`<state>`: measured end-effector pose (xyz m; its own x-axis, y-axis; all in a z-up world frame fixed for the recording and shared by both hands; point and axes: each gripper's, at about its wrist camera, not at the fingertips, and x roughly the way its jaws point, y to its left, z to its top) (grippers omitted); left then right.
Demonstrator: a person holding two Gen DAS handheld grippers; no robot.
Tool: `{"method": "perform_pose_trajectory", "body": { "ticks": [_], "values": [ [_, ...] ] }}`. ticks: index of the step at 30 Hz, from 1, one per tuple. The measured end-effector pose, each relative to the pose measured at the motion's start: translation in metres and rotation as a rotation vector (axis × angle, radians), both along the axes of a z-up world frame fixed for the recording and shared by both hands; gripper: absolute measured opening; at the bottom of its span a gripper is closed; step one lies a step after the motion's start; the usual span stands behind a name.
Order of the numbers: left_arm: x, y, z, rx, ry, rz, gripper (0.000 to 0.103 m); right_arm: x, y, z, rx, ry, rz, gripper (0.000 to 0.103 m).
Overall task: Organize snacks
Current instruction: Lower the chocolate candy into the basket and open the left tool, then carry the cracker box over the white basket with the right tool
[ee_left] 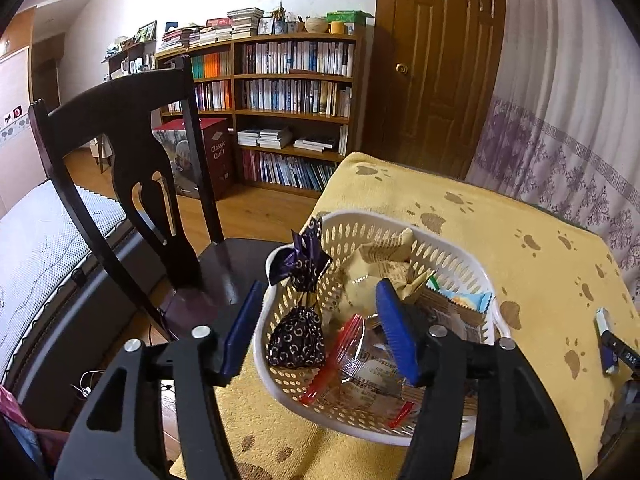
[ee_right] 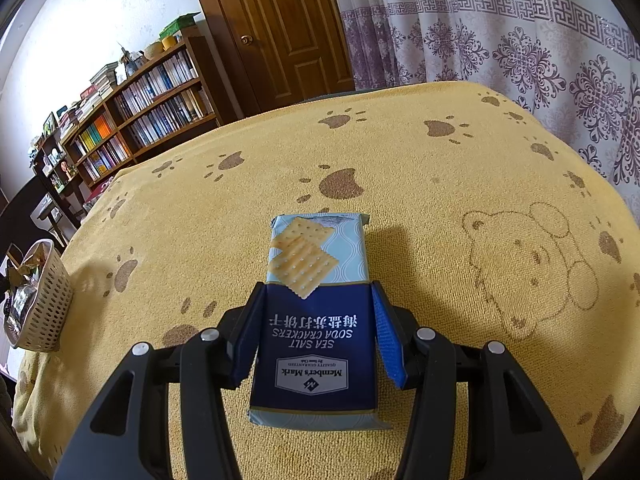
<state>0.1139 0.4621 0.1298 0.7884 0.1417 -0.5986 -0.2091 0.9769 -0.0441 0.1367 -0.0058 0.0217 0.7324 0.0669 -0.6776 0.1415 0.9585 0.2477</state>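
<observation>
In the left wrist view we saw our left gripper point(ee_left: 320, 326) hanging over a white basket point(ee_left: 472, 264), its jaws spread wide and gripping nothing. The left finger stood outside the basket's near wall and the right finger over its inside. The basket sat on a yellow cloth point(ee_left: 520, 216) printed with brown paw marks, near the cloth's edge. In it lay a dark purple pouch point(ee_left: 296, 340) with a bow, a clear bag point(ee_left: 360, 368) with red strips, some beige packets point(ee_left: 392, 256) and a blue-edged wrapper point(ee_left: 468, 302). A dark chair point(ee_left: 132, 148) stood just beside the table, and behind it we saw a bookcase point(ee_left: 292, 92), a brown door point(ee_left: 436, 64) and a patterned curtain point(ee_left: 568, 92). At the right edge the tip of the right gripper point(ee_left: 606, 346) showed, too little of it to judge there

In the right wrist view we saw the right gripper point(ee_right: 316, 330) with both fingers against the sides of a cracker pack point(ee_right: 316, 320), holding it. The pack was blue, printed "SEA SALT SODA CRACKERS" with a picture of crackers, and lay flat on the cloth point(ee_right: 400, 152), its far end reaching past the fingertips. The basket point(ee_right: 48, 308) stood well apart from it at the far left, near the cloth's edge. A bear outline point(ee_right: 536, 264) was printed on the cloth to the right of the pack
</observation>
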Motion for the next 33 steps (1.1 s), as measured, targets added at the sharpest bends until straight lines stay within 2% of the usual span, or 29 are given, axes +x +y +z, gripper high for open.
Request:
{"method": "perform_pose_trajectory", "body": {
  "ticks": [5, 10, 20, 23, 26, 33],
  "values": [
    [-0.009, 0.007, 0.012, -0.026, -0.041, 0.020, 0.070, -0.003, -0.001, 0.003, 0.018, -0.016, 0.004, 0.051],
    [-0.017, 0.014, 0.020, -0.042, -0.071, 0.044, 0.076, -0.005, -0.002, 0.007, 0.092, -0.029, 0.030, 0.051],
    [-0.024, 0.017, 0.026, -0.040, -0.089, 0.058, 0.076, -0.014, 0.019, 0.028, 0.110, -0.083, 0.091, 0.051],
    [-0.027, 0.021, 0.029, -0.049, -0.095, 0.067, 0.077, -0.014, 0.029, 0.035, 0.133, -0.085, 0.117, 0.051],
    [-0.029, 0.022, 0.031, -0.041, -0.101, 0.083, 0.083, -0.013, 0.044, 0.044, 0.149, -0.091, 0.155, 0.051],
    [-0.036, 0.022, 0.039, -0.028, -0.124, 0.088, 0.084, -0.010, 0.098, 0.066, 0.151, -0.105, 0.273, 0.051]
  ]
}}
